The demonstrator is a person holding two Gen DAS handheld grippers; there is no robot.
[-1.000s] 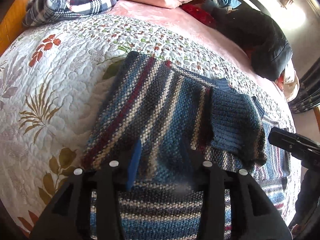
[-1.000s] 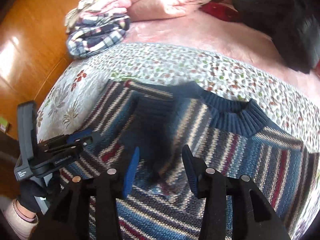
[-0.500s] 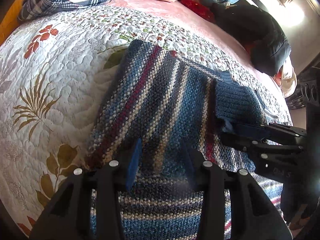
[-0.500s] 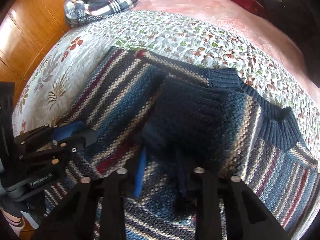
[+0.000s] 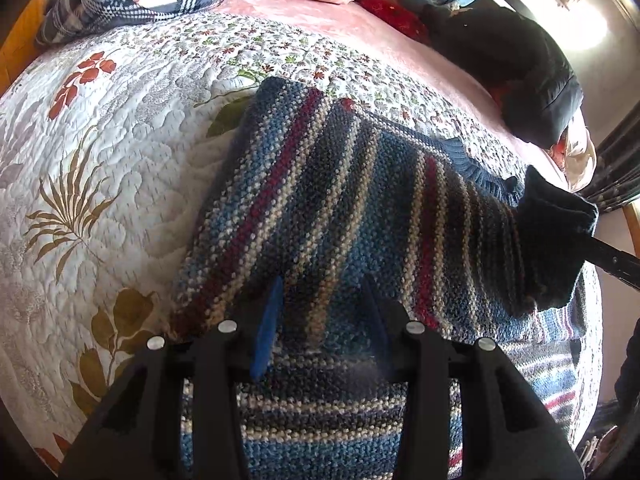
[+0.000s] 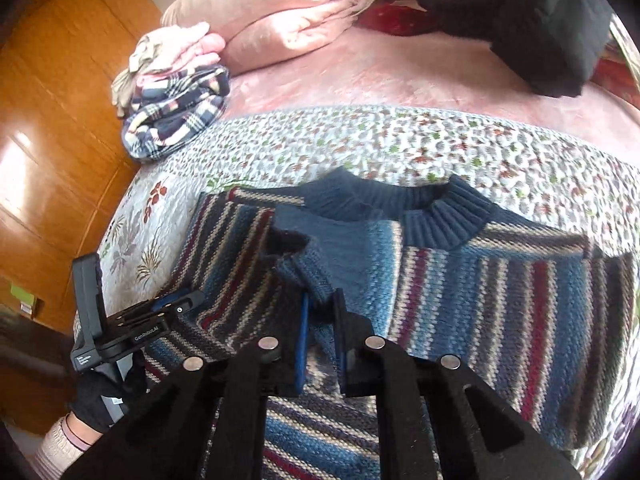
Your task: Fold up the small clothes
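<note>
The only legible writing is "GenRoboAI", printed on the body of the left gripper (image 6: 170,304) at the lower left of the right wrist view; a smaller label below it is too small to read. One striped knit sweater (image 5: 340,216) lies on the floral quilt (image 5: 100,140) of the bed, collar toward the top of the frame, filling the centre of both views. Two grippers are at work. The left gripper (image 5: 320,312) hovers low over the sweater's left edge with its fingers apart and nothing between them. The right gripper (image 6: 320,320) has its fingers clenched on the dark blue cuff (image 6: 304,268) of one sleeve, lifted above the sweater's body; in the left wrist view that cuff (image 5: 556,240) hangs at the right edge. One plaid bundle (image 6: 176,120) and one pink pillow (image 6: 280,12) sit at the upper left, one black jacket (image 6: 532,20) at the upper right.
</note>
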